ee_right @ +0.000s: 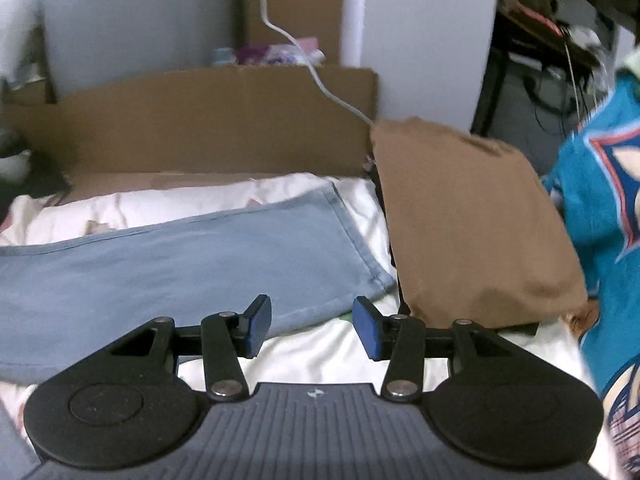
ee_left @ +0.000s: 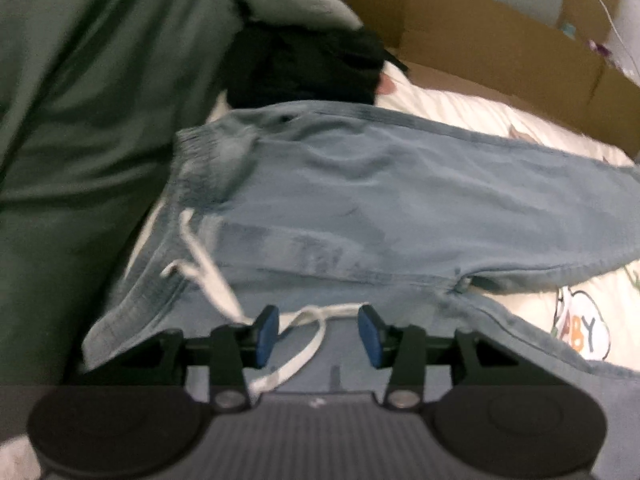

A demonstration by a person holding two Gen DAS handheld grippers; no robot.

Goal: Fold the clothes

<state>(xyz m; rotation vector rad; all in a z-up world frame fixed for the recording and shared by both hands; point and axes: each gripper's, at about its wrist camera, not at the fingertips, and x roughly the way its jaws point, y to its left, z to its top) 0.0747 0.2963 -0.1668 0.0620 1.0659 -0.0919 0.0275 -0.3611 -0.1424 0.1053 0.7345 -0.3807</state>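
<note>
Jeans (ee_left: 360, 200) spread flat across white printed bedsheet (ee_left: 460, 108), white drawstring (ee_left: 296, 320) trailing between parted pads of left gripper (ee_left: 318, 332), nothing gripped. Right gripper (ee_right: 312, 326) likewise released above leg hem. Beyond: black garment (ee_left: 304, 64), green fabric (ee_left: 80, 100), cardboard (ee_right: 200, 120).

We see both views smeared by motion. The jeans (ee_left: 360, 200) run off the left-wrist view's right edge, their hems unseen there. The black garment (ee_left: 304, 64) behind them is too blurred for us to identify.
</note>
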